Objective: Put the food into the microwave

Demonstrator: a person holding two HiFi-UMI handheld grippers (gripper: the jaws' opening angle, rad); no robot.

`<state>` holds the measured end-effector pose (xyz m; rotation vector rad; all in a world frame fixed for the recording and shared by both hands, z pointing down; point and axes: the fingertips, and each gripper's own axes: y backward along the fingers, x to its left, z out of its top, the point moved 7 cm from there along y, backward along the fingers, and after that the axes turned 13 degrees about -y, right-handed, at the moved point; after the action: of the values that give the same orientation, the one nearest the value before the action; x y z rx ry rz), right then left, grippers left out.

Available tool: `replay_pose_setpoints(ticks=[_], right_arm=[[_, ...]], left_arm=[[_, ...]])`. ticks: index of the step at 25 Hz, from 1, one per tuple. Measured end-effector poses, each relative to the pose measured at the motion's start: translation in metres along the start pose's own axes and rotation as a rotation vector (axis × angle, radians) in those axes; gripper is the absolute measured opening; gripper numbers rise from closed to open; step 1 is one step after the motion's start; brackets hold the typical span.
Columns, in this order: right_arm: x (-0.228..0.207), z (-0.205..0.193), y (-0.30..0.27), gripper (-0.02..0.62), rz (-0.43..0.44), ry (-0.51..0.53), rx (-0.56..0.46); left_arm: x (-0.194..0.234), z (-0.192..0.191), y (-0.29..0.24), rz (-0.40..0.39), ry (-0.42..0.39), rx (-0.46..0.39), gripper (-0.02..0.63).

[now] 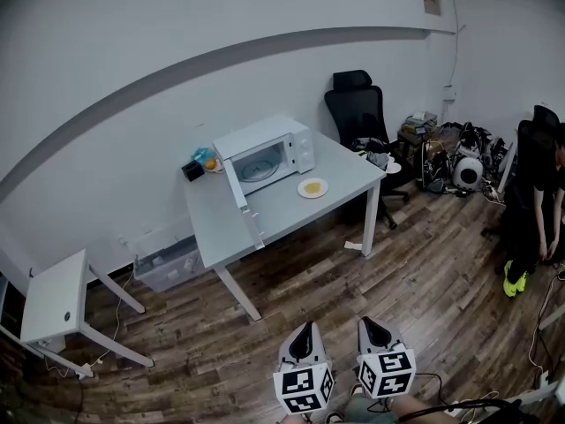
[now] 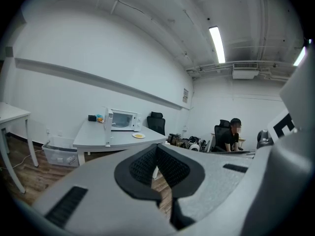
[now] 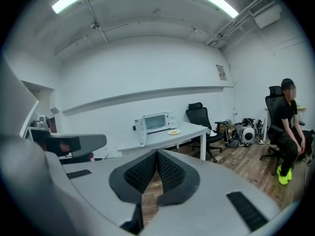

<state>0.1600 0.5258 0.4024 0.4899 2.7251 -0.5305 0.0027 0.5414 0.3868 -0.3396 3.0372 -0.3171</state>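
Observation:
A white microwave stands on a grey table by the wall, with its door swung wide open toward the room. A white plate with yellow food lies on the table in front of it, to the right. Both grippers are far from the table, low at the bottom of the head view. My left gripper is shut with nothing in it, and so is my right gripper. In the left gripper view the microwave and the plate show far off; in the right gripper view the microwave and the plate do too.
A black office chair stands right of the table. A small white side table is at the left and a clear storage bin under the table. A person in black sits at the right by cluttered gear. Small items sit left of the microwave.

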Motion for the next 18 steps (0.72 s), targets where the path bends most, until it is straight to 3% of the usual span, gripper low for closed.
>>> replay_pose_setpoints(ticks=[18], right_arm=[[-0.025,0.053,-0.108,0.017,0.044,0.018,0.012]], left_arm=[[0.031,0.023,-0.110,0.050,0.011,0.003,0.002]])
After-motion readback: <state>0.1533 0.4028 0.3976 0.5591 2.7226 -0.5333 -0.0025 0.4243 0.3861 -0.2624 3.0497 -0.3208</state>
